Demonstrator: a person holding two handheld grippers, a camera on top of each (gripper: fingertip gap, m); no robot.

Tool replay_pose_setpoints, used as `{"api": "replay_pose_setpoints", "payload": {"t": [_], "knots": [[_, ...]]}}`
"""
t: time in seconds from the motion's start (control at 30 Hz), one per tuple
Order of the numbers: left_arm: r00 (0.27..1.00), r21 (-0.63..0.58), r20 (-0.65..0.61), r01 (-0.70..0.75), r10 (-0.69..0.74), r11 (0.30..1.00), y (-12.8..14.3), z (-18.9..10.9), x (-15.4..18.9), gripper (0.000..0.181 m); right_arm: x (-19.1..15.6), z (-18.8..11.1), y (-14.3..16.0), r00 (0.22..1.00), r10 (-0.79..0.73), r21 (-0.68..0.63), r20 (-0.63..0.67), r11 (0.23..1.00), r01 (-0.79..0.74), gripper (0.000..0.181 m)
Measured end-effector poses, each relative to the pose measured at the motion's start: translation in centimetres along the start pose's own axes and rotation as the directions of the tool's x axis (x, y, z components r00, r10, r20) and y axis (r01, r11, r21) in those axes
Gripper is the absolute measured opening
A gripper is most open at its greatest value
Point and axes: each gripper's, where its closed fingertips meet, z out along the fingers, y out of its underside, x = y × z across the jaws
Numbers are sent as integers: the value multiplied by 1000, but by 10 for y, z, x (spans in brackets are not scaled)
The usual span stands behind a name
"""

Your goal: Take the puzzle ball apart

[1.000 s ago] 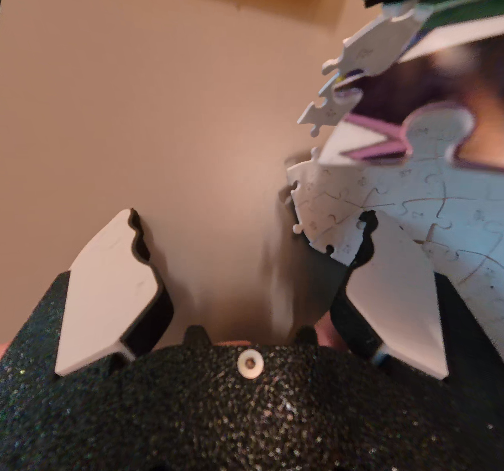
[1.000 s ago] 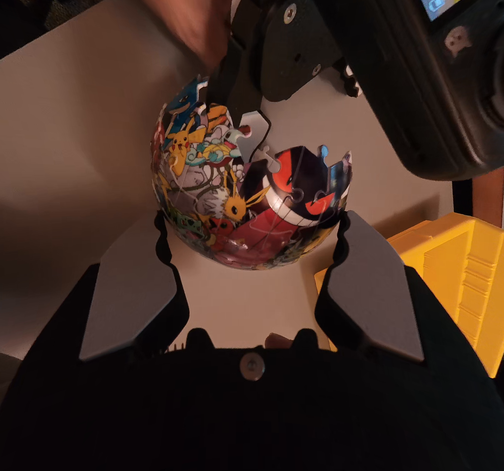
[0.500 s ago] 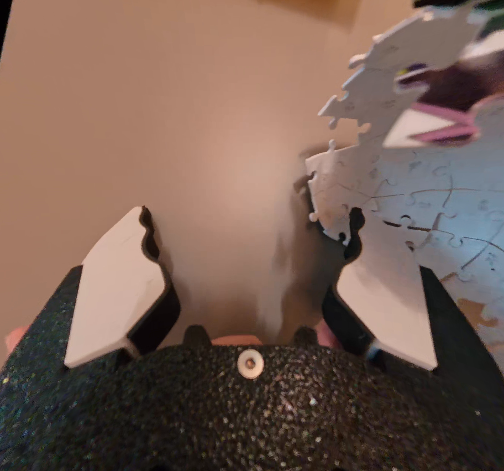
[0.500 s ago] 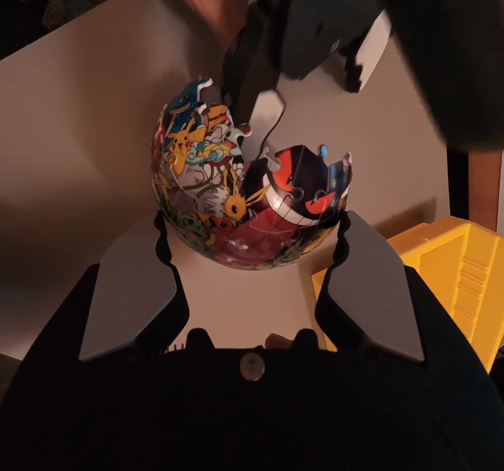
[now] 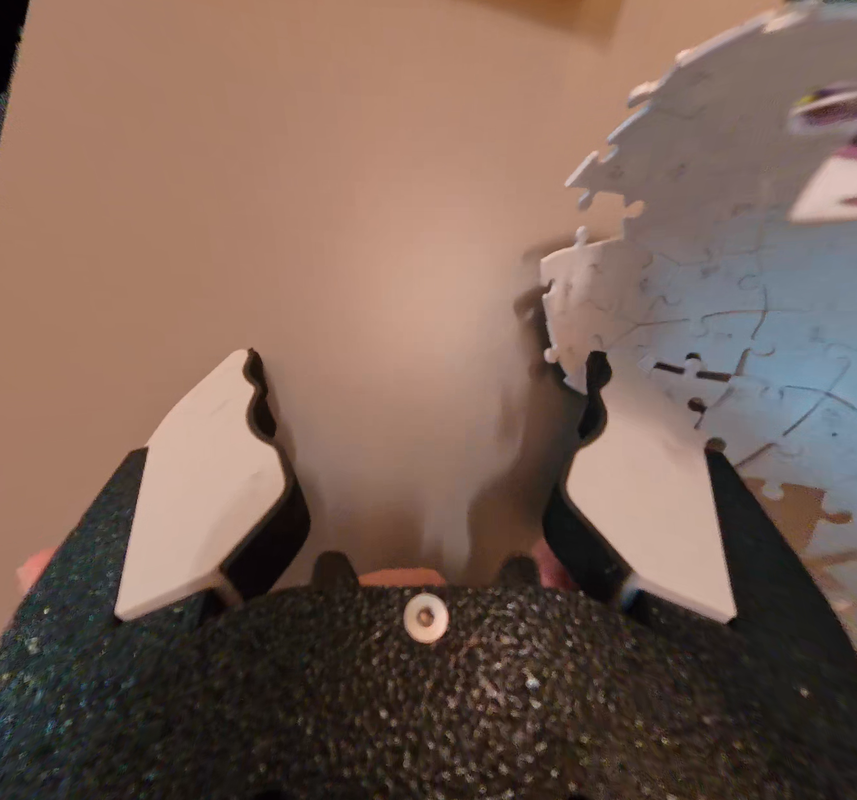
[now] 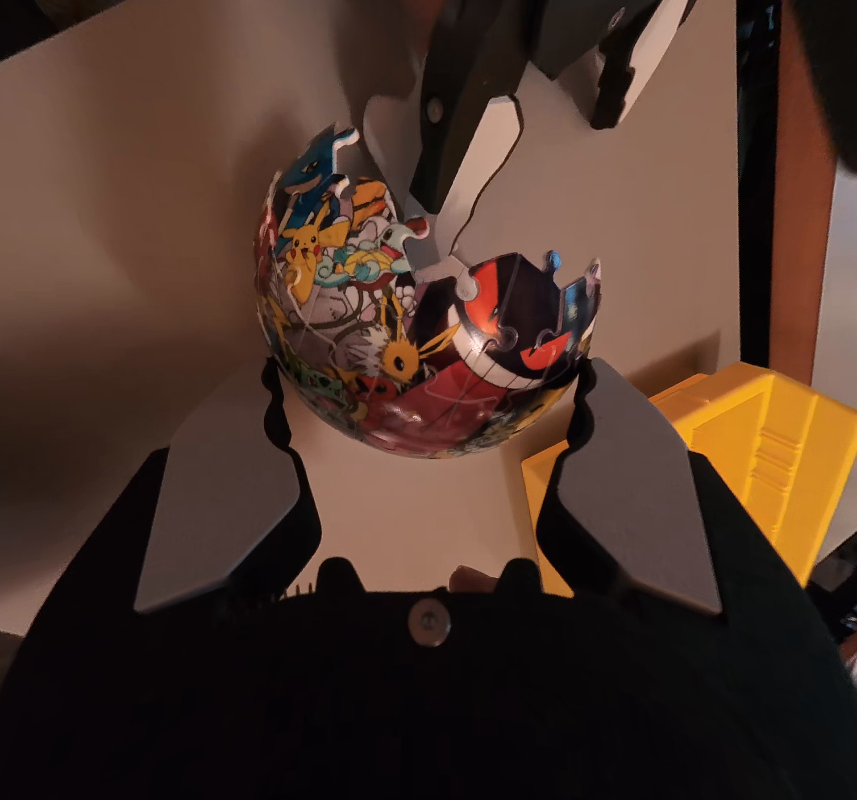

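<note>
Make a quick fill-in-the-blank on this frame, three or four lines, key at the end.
1. The right gripper grips the puzzle ball on ____ sides.
2. The top of the ball is ____, with a jagged rim.
3. The left gripper has its jaws ____.
4. The bin beside the ball is ____ in colour.

Missing words: both; open; open; yellow

puzzle ball (image 5: 723, 323) cut off at right edge, yellow bin (image 6: 723, 462) partly hidden
</note>
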Motion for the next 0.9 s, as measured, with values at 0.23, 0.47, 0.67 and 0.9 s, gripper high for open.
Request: {"api": "replay_pose_setpoints", "payload": {"t": [0.23,0.47,0.67,0.9], "knots": [[999,-10,27,-42,42,999,4,1,-2,125,-1,0,-6,998,-64,-65,-28,996,62,120],[1000,12,23,-16,16,1000,5,-1,-4,124,-5,4,-11,985,-119,-126,-125,987,104,123],[997,41,-51,52,-50,998,6,-11,-5,122,-7,5,-12,975,-106,-107,-196,990,86,125],[996,33,-75,-51,53,998,11,-7,7,137,-7,5,-6,971,-101,-119,-216,990,76,126]]}}
